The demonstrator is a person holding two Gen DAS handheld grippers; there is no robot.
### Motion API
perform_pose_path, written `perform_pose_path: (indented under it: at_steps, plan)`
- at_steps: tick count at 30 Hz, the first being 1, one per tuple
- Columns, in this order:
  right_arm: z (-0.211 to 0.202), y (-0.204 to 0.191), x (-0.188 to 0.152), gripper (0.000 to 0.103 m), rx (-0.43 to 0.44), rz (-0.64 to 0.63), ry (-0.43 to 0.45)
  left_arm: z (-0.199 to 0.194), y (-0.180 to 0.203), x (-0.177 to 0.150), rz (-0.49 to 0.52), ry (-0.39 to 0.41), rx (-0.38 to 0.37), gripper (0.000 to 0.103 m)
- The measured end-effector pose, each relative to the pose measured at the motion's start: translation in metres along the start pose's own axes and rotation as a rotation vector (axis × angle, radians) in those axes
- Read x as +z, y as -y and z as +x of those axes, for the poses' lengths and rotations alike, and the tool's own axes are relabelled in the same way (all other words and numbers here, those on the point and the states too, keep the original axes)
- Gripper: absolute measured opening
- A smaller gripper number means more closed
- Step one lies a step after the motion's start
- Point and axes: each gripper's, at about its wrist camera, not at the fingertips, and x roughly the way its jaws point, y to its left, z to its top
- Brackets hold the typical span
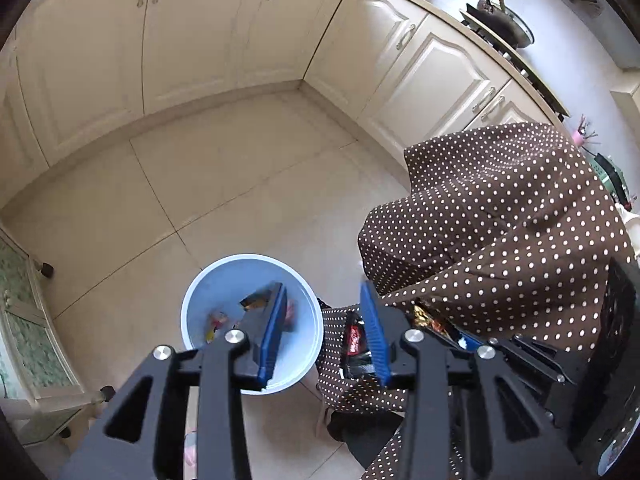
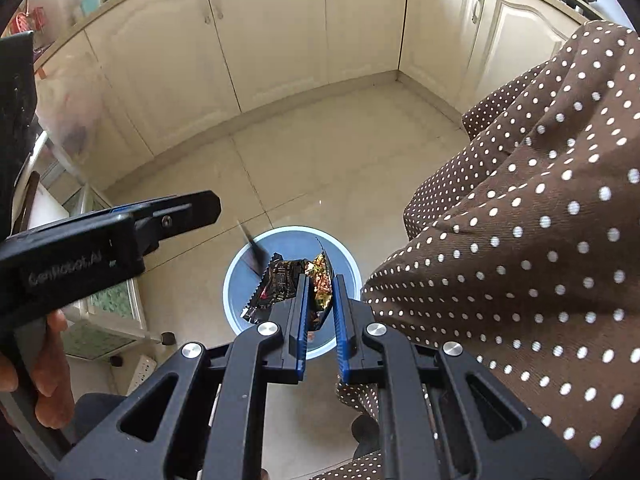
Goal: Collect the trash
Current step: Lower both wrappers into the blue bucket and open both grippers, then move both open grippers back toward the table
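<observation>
A round light-blue bin (image 1: 200,300) stands on the tiled floor, with a few wrappers (image 1: 218,322) lying inside. My left gripper (image 1: 324,292) is open and empty above the bin's right rim. In the right wrist view, my right gripper (image 2: 320,280) is shut on a bunch of wrappers (image 2: 280,280), black and orange-patterned, held above the same bin (image 2: 240,280). The left gripper's body (image 2: 100,240) shows at the left of that view. In the left wrist view, the right gripper (image 1: 520,356) with its wrappers (image 1: 354,340) shows partly, behind the left gripper's right finger.
A brown polka-dot cloth (image 1: 500,220) hangs at the right, close to the bin. Cream kitchen cabinets (image 1: 200,40) line the back and right. A glass-shelved rack (image 1: 24,320) stands at the left. A stove with a pan (image 1: 504,24) sits on the counter.
</observation>
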Motion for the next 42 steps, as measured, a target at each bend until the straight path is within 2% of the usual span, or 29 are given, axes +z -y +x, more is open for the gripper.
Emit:
perform_pose_path:
  at_steps: [12,22,29,36,42]
  plan:
    - [0.003,-0.003,-0.001,0.011,0.013,-0.003,0.001,-0.022,-0.015,-0.022,-0.009,-0.005,0.01,0.037]
    - [-0.003,-0.011,0.028,0.013,0.034,0.003,0.065,-0.052,-0.027,-0.013,-0.035,0.06,0.011,0.037]
    - [-0.027,-0.014,0.036,0.014,0.035,0.001,0.105,-0.077,-0.026,-0.011,-0.044,0.091,-0.015,0.037]
    - [-0.085,-0.016,0.03,0.017,0.023,0.0,0.185,-0.118,-0.002,-0.012,0.007,0.138,-0.046,0.039]
    - [-0.161,-0.005,0.015,0.019,0.005,0.023,0.308,-0.168,0.039,-0.019,0.083,0.215,-0.085,0.04]
